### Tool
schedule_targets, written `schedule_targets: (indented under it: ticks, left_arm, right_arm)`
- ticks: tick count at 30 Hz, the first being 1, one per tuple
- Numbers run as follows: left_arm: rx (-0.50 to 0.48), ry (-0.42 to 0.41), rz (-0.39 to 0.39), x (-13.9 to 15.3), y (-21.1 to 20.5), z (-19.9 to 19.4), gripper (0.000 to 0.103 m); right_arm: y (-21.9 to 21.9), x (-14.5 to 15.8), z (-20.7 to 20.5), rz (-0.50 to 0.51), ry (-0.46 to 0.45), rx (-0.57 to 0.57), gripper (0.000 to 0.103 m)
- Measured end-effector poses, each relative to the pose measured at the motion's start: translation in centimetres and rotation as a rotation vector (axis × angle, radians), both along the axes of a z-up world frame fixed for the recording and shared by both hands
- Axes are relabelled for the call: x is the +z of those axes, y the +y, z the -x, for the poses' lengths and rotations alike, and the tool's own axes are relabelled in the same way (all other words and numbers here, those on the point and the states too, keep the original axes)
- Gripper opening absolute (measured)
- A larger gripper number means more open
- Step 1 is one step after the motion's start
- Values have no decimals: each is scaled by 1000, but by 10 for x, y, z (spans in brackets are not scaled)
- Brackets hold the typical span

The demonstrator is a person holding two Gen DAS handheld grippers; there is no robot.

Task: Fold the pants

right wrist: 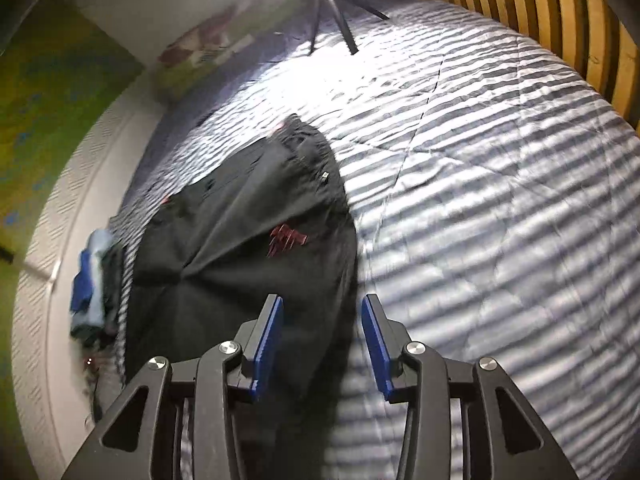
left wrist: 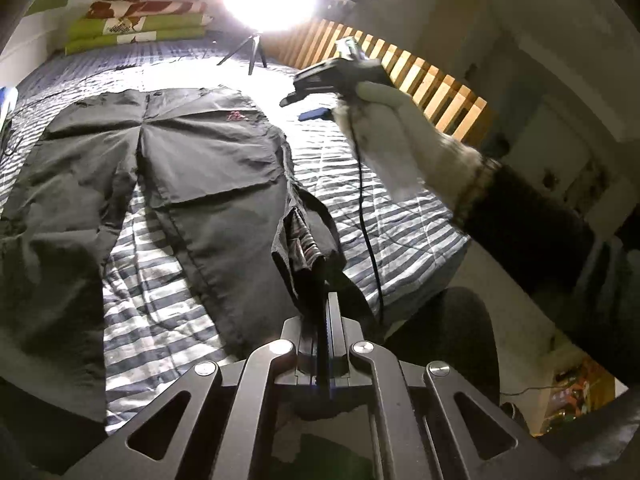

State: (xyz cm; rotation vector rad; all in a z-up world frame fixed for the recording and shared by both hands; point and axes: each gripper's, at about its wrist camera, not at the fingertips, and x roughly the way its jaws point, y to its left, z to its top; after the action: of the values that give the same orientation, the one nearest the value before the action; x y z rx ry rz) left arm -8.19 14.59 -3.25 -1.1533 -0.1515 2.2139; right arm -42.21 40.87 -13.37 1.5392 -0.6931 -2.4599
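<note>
1. The dark pants (left wrist: 160, 168) lie spread on the striped quilt (left wrist: 400, 208), waistband toward the folded green bedding (left wrist: 136, 26), both legs running back toward the person. They are mostly flat and not yet doubled over, so I'd say the fold has barely begun.
2. One leg's hem is turned up off the quilt, its striped lining showing. The left gripper (left wrist: 326, 312) has its jaws pinched tight on that hem, at the end of the pants farthest from the green bedding.
3. The right gripper (right wrist: 322, 320) holds nothing; its blue pads (right wrist: 268, 332) stand moderately apart.
4. It hangs over the waist end of the pants, near the red logo (right wrist: 286, 240), straddling the side edge where cloth meets quilt, not touching as far as I can tell.
5. What's left, I reckon: nearly everything, from laying one leg over the other to folding lengthwise.
</note>
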Motion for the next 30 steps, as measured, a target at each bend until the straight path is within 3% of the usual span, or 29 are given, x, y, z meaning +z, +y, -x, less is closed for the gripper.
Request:
schedule_targets:
  ticks: [6,13,14,16,19,25,28,29,30]
  left_arm:
    - [26,-20,-4,-6,-11,12,2]
    - [71,-41,-25,-16,-34,21,2]
    - [79,-43,-27,-18,-37,21,2]
    - [88,-45,-30,-20,-43,21,2]
    - [101,-34,-33,-19,-53,19,2]
    - [164,2,-66,-8,-88,11,2]
    - [205,0,-80,-6,-106,9,2]
    - [210,0,-83,-5,-111,8,2]
    - [211,1,-83,-5,-113,8,2]
  right_arm:
    - [-7,-24,52,-29,-41,-54,37]
    - [-20,-36,81,-20,-81,-69,36]
    - [-23,-37,84,-15,-82,-61,33]
    - [-29,-38,87,-14,-91,-41,9]
    - [-36,-33,87,-49,-77,-53,0]
    - [-60,8,85,-133,14,-43,0]
    - [-66,30,82,-124,59,-43,1]
    - [-64,34,81,-133,65,-51,3]
    - [-62,36,81,-146,56,-55,18]
